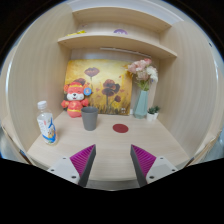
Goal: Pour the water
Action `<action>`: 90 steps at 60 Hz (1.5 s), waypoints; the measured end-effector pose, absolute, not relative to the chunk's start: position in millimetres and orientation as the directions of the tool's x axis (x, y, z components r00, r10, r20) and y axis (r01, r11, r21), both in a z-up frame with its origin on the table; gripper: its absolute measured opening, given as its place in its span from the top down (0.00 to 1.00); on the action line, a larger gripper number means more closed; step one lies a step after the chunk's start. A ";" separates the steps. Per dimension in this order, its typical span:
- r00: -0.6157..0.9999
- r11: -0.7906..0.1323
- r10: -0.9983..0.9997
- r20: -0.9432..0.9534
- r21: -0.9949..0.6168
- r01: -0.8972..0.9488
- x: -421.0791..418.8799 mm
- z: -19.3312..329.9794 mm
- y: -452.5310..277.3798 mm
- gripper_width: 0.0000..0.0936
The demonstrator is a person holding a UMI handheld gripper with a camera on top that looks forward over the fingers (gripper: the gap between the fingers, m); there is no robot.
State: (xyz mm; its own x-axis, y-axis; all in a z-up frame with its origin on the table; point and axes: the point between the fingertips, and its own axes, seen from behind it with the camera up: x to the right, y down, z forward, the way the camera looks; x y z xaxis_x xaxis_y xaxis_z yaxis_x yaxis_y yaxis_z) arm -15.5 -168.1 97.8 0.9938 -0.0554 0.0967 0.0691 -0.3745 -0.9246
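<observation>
A clear plastic water bottle [46,123] with a white label and cap stands on the light wooden desk [110,143], well ahead of the fingers and to their left. A grey cup [90,118] stands upright further back, just right of the bottle. My gripper [112,160] is open and empty, its two magenta pads [83,158] spread wide apart above the desk's near part. Nothing is between the fingers.
A red and white plush toy [74,98] sits behind the cup before a flower painting [98,85]. A red coaster [120,128] lies on the desk. A vase of flowers [142,95] and a small pot [153,113] stand at the right. A shelf [115,38] runs overhead.
</observation>
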 end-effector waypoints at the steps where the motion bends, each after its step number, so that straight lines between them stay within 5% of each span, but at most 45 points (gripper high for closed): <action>1: 0.995 -0.377 -0.042 0.089 -0.924 0.066 -27.0 94.4 -167.1 0.24; 26: 0.981 -0.406 0.185 -0.063 -0.914 0.018 -248.9 59.3 -151.4 0.23; 59: 0.987 -0.327 0.161 0.011 -0.943 0.064 -292.2 70.6 -45.3 0.24; 66: 0.986 -0.293 0.167 -0.004 -0.955 0.045 -294.3 73.9 -32.5 0.42; 79: 0.977 -0.277 0.201 -0.073 -0.961 -0.014 -294.1 74.8 -28.0 0.56; 90: 0.968 -0.320 0.192 -0.161 -0.943 -0.093 -287.1 75.6 -23.6 0.57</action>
